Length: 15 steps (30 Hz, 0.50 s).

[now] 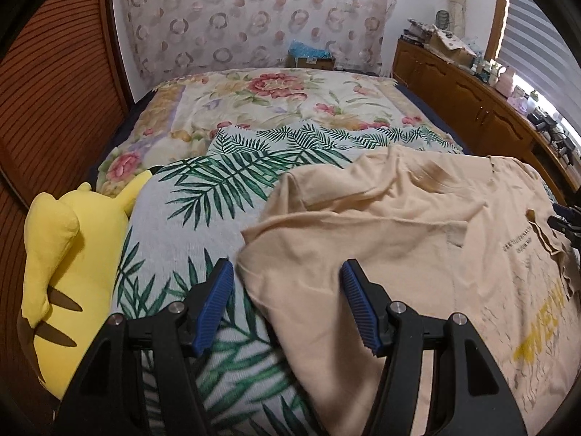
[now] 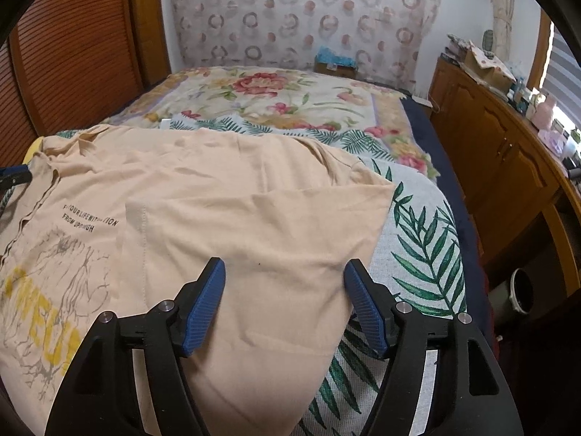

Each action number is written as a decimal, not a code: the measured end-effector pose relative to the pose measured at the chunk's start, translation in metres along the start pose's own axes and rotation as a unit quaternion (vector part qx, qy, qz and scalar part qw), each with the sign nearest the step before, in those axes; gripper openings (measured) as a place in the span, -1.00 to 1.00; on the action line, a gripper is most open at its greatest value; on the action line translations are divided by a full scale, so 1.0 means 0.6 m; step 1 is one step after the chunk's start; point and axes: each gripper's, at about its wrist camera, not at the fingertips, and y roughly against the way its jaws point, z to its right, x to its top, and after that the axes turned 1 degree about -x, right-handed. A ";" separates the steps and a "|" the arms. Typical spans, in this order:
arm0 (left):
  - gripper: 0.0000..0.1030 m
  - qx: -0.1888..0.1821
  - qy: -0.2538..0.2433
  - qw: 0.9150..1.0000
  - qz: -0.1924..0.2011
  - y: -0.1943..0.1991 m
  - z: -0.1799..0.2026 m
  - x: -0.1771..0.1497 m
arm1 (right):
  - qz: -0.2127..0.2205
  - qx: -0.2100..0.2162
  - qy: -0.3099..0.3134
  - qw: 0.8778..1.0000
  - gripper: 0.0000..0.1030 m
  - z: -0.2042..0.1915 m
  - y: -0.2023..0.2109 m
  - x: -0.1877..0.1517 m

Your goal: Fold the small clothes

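- So the peach T-shirt (image 2: 225,196) is spread on the bed, on top of the palm-leaf blanket (image 2: 425,239), print side up. Both sleeve sides look already folded in over the middle, but that's my guess from the overlapping flaps.
- Left hand-held gripper (image 1: 287,279): jaws wide apart, nothing in them. The shirt's left edge sits right between the fingers, running from about 6 toward 12 o'clock. Most of the fabric is off at 1–3 o'clock.
- Right hand-held gripper (image 2: 285,279): also spread wide and empty, with the shirt straight ahead at 12 and its right edge slanting down under the right finger at about 5 o'clock.
- The shirt's long axis runs away from both grippers, toward the far wall. Both look about equally close, one per side edge, so I'd guess the next fold is a two-handed one, near end up to far end.
- Yellow Pikachu plush (image 1: 69,261) at 9 o'clock in the left view, beside the blanket.
- Cardboard box (image 1: 310,61) at the far end of the bed with something blue sticking out; can't tell what.
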 end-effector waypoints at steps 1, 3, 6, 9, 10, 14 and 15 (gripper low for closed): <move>0.20 -0.001 0.001 1.000 -0.002 -0.004 -0.002 0.001 | 0.000 0.000 -0.001 1.000 0.38 -0.001 0.000 0.000; 0.20 -0.001 0.000 1.000 0.001 -0.007 -0.004 0.004 | 0.000 0.000 -0.001 1.000 0.38 -0.002 0.000 0.001; 0.20 0.000 -0.004 1.000 0.004 -0.010 -0.002 0.006 | 0.000 0.000 0.000 1.000 0.39 -0.001 -0.001 0.001; 0.20 0.002 -0.008 1.000 0.010 -0.011 0.000 0.005 | 0.000 0.001 -0.001 1.000 0.40 -0.002 -0.001 0.000; 0.20 0.002 -0.008 1.000 0.013 -0.011 0.000 0.004 | 0.000 0.000 -0.001 1.000 0.40 -0.002 -0.001 0.001; 0.20 0.000 -0.008 1.000 0.014 -0.009 -0.002 0.002 | 0.000 -0.001 -0.001 1.000 0.41 -0.003 -0.003 0.001; 0.20 -0.001 -0.008 1.000 0.014 -0.009 -0.003 0.002 | 0.000 0.000 0.000 1.000 0.41 -0.001 -0.003 0.002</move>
